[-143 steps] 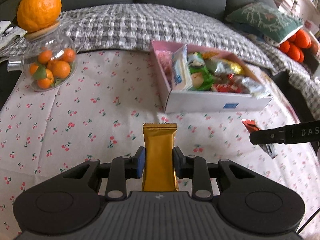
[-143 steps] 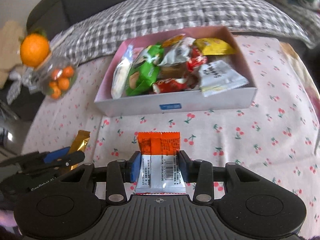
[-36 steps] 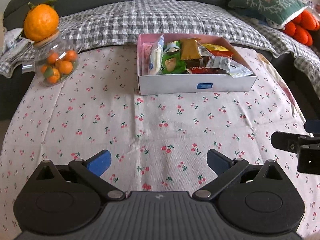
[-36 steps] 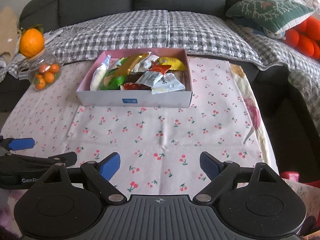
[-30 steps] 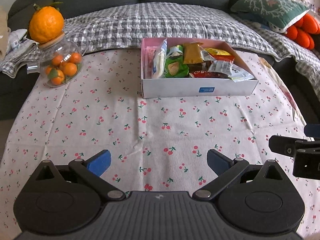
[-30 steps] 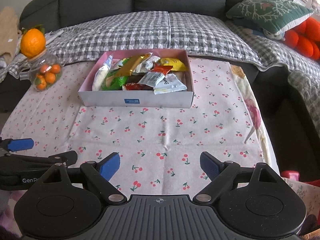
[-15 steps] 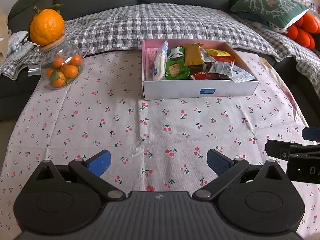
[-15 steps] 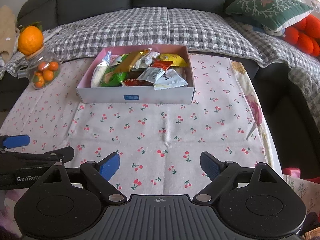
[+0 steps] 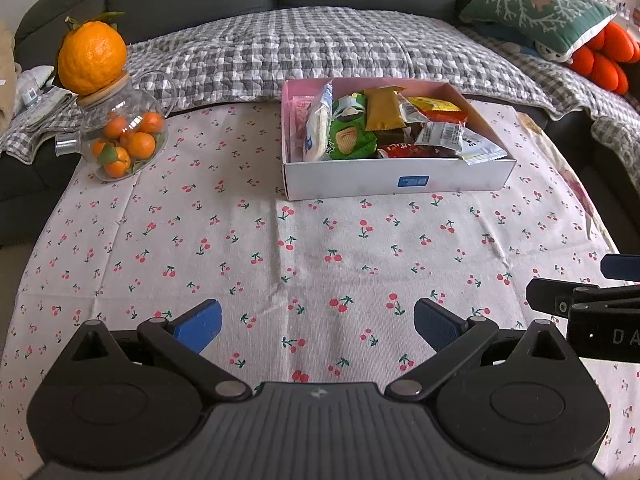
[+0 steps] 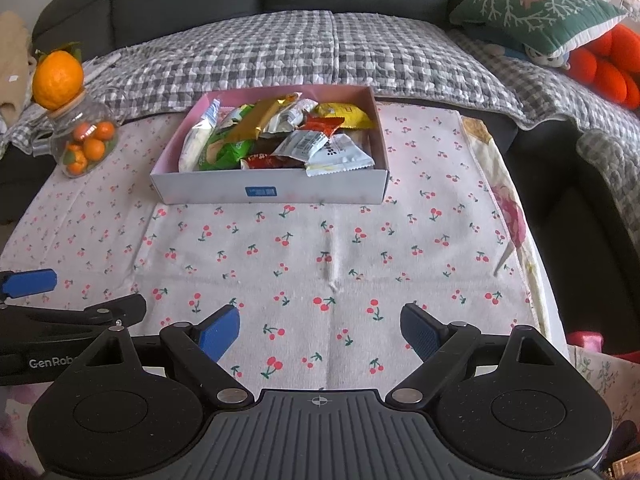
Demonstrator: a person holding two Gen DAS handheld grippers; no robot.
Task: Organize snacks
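A pink and white box (image 9: 396, 180) stands at the far side of the cherry-print tablecloth (image 9: 320, 248), filled with several snack packets. Among them are a gold packet (image 9: 383, 109), a green chip packet (image 9: 350, 134) and an orange and white packet (image 9: 440, 132). The box also shows in the right wrist view (image 10: 272, 192). My left gripper (image 9: 318, 324) is open and empty, low over the cloth well short of the box. My right gripper (image 10: 320, 330) is open and empty too, beside the left one.
A glass jar of small oranges (image 9: 122, 140) with a big orange (image 9: 92, 62) on its lid stands at the far left. A grey checked blanket (image 9: 320, 48) and a green cushion (image 9: 536, 12) lie on the sofa behind. The table's right edge (image 10: 540, 280) drops off.
Since 4.8 s ago both grippers have let go of their packets, which now lie in the box, and have drawn back. Over the last second they barely shift.
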